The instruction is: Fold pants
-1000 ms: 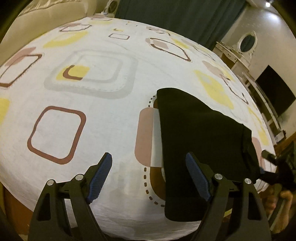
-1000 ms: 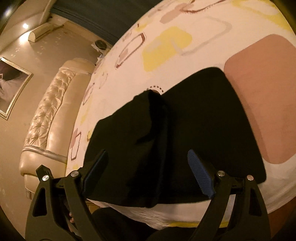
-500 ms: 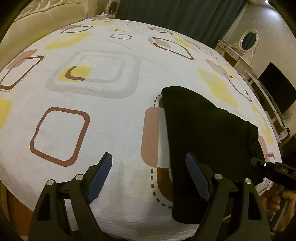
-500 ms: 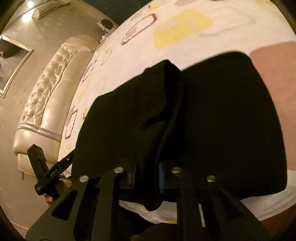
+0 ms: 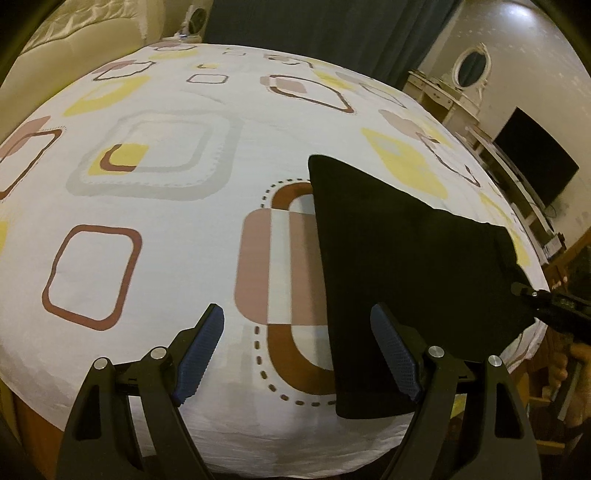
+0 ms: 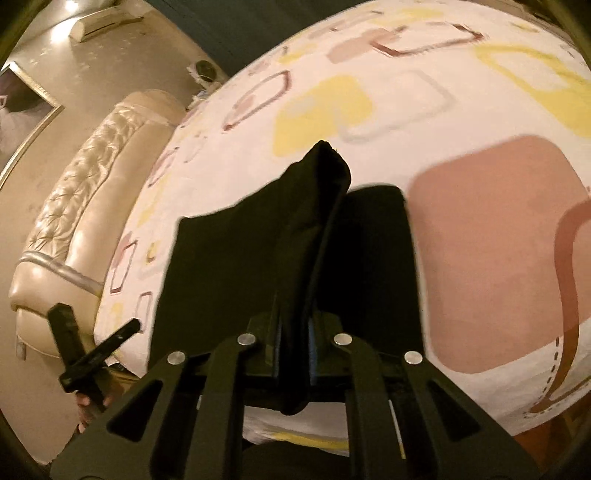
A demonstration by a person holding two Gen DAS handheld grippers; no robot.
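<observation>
Black pants (image 5: 406,258) lie folded on the patterned bedsheet (image 5: 166,221), near the bed's front right corner. My left gripper (image 5: 295,314) hangs open over the sheet, with its right finger above the pants' left edge and nothing between the pads. My right gripper (image 6: 293,332) has its jaws closing tight on a raised fold of the pants (image 6: 229,266), and the cloth is pinched between the blue pads and stands up in a ridge. The right gripper (image 5: 546,302) also shows at the pants' right corner in the left wrist view.
A cream padded headboard (image 6: 74,206) runs along the bed's far side. A dark curtain (image 5: 314,26), a white dresser with an oval mirror (image 5: 471,66) and a black screen (image 5: 535,162) stand beyond the bed. The left gripper (image 6: 92,354) shows off the bed's edge.
My right gripper went from open over the pants to shut on a fold of them, and has lifted that fold. The left gripper stayed open and almost still.
</observation>
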